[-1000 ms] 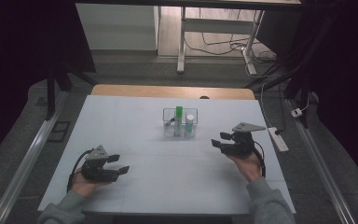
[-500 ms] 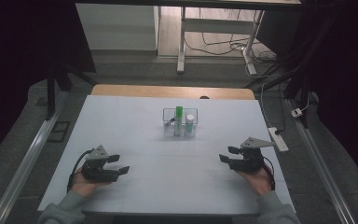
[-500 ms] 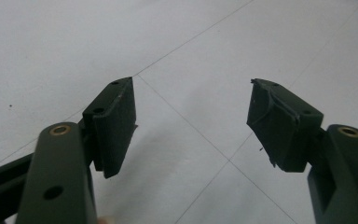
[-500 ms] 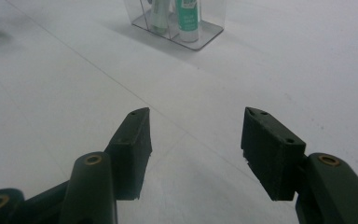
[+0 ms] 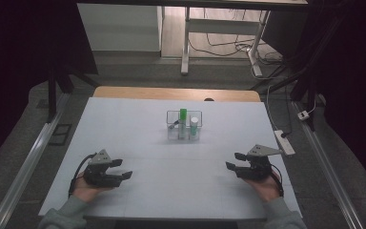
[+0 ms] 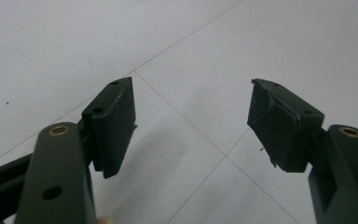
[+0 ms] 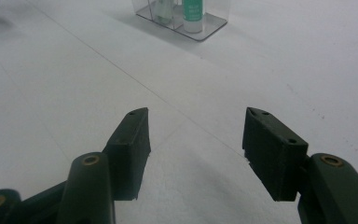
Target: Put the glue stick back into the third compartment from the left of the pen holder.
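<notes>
A small clear plastic holder [image 5: 183, 126] stands at the middle of the white table [image 5: 138, 119], with a tall green-capped tube [image 5: 183, 120] and a shorter white-capped bottle [image 5: 194, 127] upright in it. My left gripper [image 5: 124, 169] rests low at the front left, open, nothing between its jaws [image 6: 191, 121]. My right gripper [image 5: 234, 161] sits at the front right, open and empty [image 7: 196, 135]; its jaws have just been opening. In the right gripper view the holder [image 7: 182, 18] lies far ahead. Both grippers are well apart from the holder.
A wooden strip [image 5: 171, 93] edges the table's far side. A metal rail [image 5: 24, 167] runs along the left and a power strip [image 5: 284, 141] lies off the right edge. A desk frame and cables [image 5: 228, 43] stand on the floor beyond.
My right gripper has dropped and moved toward the front right of the table. The left gripper has stayed put.
</notes>
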The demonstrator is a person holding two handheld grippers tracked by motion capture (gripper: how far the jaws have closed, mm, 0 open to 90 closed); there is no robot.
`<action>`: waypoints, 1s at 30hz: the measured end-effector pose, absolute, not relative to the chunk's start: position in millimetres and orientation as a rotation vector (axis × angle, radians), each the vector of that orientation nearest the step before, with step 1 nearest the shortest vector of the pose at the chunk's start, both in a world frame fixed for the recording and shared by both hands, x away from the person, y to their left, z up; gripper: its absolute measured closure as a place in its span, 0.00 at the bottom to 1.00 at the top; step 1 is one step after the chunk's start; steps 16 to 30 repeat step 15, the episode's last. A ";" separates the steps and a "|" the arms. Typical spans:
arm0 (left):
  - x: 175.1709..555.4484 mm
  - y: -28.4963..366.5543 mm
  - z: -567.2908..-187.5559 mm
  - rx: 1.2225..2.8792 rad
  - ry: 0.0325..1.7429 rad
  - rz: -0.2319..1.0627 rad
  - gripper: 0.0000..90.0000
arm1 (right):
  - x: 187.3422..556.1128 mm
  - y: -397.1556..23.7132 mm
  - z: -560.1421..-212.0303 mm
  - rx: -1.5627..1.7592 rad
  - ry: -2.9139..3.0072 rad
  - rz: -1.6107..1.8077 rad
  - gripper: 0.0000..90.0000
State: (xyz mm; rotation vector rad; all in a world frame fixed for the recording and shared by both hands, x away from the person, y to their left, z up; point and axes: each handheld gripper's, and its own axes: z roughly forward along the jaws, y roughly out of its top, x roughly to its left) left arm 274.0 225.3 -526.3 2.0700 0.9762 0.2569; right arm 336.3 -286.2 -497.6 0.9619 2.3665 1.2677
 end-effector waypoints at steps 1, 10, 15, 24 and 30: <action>274.0 225.4 -526.3 2.069 0.978 0.257 0.35 | 336.1 -286.1 -497.6 0.961 2.369 1.266 0.46; 275.0 226.0 -525.8 2.067 0.979 0.262 0.35 | 335.4 -287.6 -498.6 0.949 2.368 1.251 0.45; 275.3 225.9 -526.0 2.067 0.977 0.261 0.35 | 335.1 -287.6 -498.6 0.948 2.366 1.253 0.45; 275.3 225.9 -526.0 2.067 0.977 0.261 0.35 | 335.1 -287.6 -498.6 0.948 2.366 1.253 0.45; 275.3 225.9 -526.0 2.067 0.977 0.261 0.35 | 335.1 -287.6 -498.6 0.948 2.366 1.253 0.45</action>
